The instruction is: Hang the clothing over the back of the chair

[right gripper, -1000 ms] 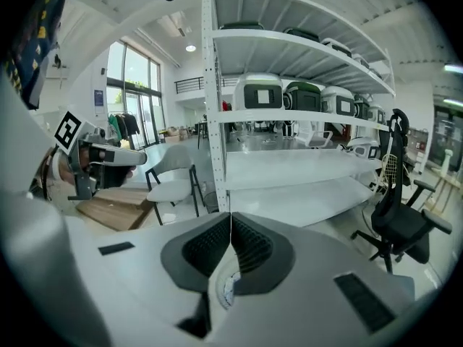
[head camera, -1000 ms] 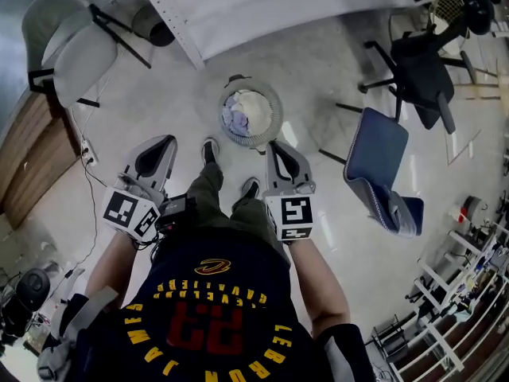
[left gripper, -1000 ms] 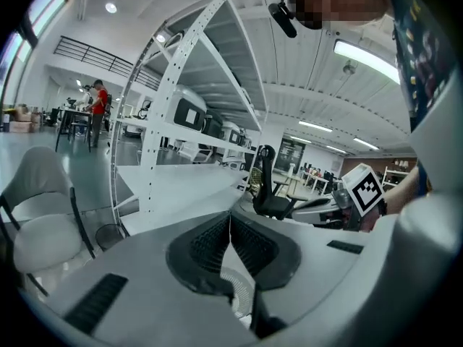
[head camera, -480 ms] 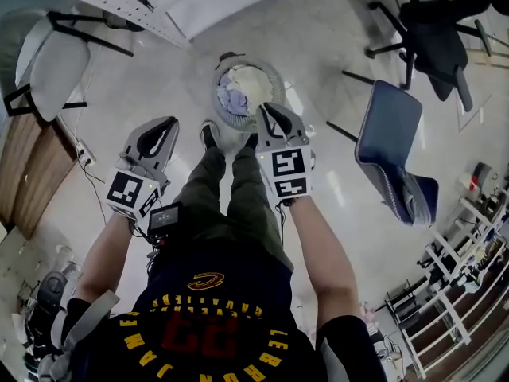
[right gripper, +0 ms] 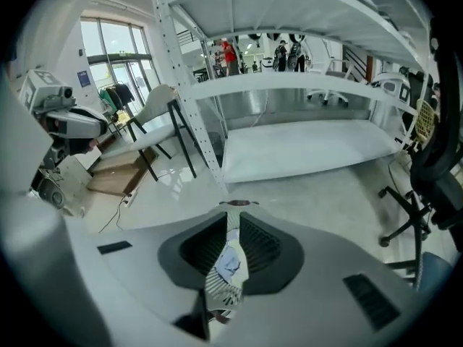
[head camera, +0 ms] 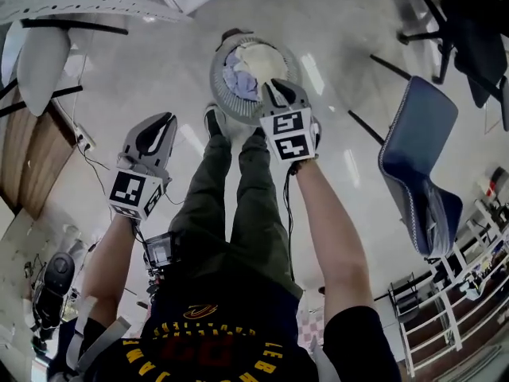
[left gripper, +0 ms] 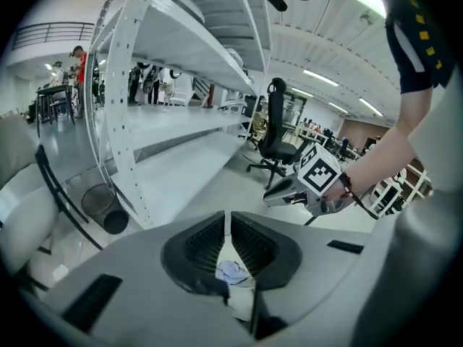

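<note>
Bright, even indoor light, from ceiling strips [left gripper: 320, 74] and, in the right gripper view, from tall windows [right gripper: 119, 53] blown nearly white. Long glare streaks across the glossy floor [head camera: 334, 22]; soft, short shadows only. Clothing [head camera: 238, 74] pale and close to washed out. Strong fisheye bend in both gripper views, with black corners and curved shelf [left gripper: 181, 45] lines. Soft focus on the left gripper [left gripper: 226, 219] close to its lens; slight smear toward the head view's rim.
</note>
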{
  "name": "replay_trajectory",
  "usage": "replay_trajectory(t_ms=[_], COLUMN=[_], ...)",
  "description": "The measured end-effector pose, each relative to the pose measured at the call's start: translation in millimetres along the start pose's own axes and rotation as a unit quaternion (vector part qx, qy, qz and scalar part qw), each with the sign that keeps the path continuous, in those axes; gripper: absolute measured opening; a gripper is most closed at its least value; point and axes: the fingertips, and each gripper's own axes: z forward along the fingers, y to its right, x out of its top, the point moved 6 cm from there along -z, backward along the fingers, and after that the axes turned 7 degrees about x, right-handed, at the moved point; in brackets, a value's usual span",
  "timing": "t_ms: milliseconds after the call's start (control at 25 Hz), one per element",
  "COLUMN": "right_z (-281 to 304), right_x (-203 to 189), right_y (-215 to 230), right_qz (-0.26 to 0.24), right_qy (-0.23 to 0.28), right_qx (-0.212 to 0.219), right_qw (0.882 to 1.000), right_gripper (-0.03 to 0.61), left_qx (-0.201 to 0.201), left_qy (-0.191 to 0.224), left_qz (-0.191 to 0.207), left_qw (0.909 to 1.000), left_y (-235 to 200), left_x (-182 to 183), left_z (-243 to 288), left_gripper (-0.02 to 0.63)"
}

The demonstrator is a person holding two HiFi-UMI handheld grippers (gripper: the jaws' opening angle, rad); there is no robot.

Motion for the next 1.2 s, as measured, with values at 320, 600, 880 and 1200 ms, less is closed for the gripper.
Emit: replay_trajectory(t_ms=[320,600,880,1200], right_z=[88.2,169.3,249.3,331.3], right_x=[-53.9,-106.1,-148.3,-191.8], right_y=[22.6,50.3,56.6,68.4], right_qz=[-0.012,-0.023,-0.064,-0.121], right_qy=[-0.053,-0.104,-0.146,-0.232], right_qx=[0.019,0.018,0.034,0.032], right_qw=[0.998,0.994,0.987,0.965], right_gripper=[0.061,0.07,0.081,0.125], left_qx=[0.007,-0.004,0.003,0.005], left_qy=[-0.047,-0.082,-0.095,-0.103], left_qz=[0.011,0.015,0.021,-0.025], left_qw=[0.9988,0.9965,0.9952,0.9944], left_y=[-11.5,-21.8,-44.4,-75.4], left_x=[-64.1,-125.4,-166.1,-195.2], left_z=[58.4,111.1,151.4,173.1], left_gripper=[0.029,0.043,0.043,0.043])
